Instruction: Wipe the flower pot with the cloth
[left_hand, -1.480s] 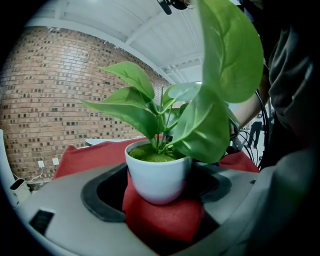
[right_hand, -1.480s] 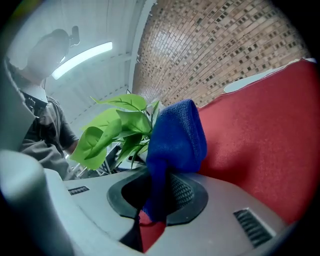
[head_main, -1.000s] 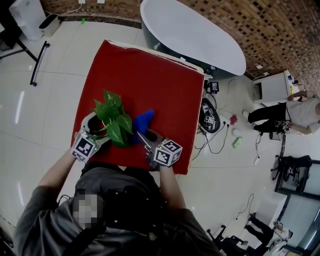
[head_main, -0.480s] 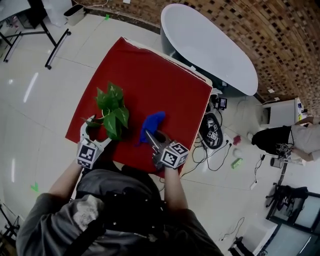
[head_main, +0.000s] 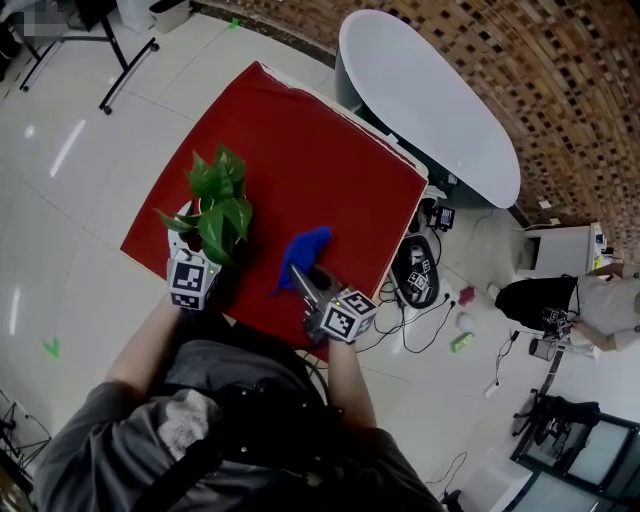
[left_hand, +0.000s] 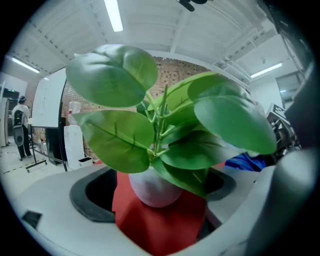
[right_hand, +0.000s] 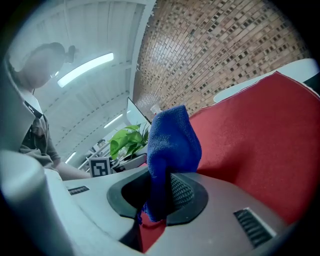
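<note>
The flower pot (left_hand: 150, 191), small, round and white, stands on the red table (head_main: 320, 150) near its front left corner, and from the head view it is almost lost under its own green leaves (head_main: 215, 200). The left gripper (head_main: 198, 258) comes at it from 6 o'clock, and its jaws have just been opening. They now stand wide with the pot between them. In the left gripper view red tabletop shows between the pot and the left-hand jaw, so no squeeze there, while leaves cover the other side.

Over at the pot's 4 o'clock is the blue cloth (head_main: 305, 250). The right gripper (head_main: 298, 274) has it clamped, jaws closed on a bunched fold that stands up above the pads in the right gripper view (right_hand: 170, 145). Cloth and pot are apart, not touching.

Beyond the red table at 1 o'clock lies a long white oval table (head_main: 430, 100), with a brick wall (head_main: 570, 90) behind it. On the pale floor at 3 o'clock, cables (head_main: 420, 290) trail beside the table.
</note>
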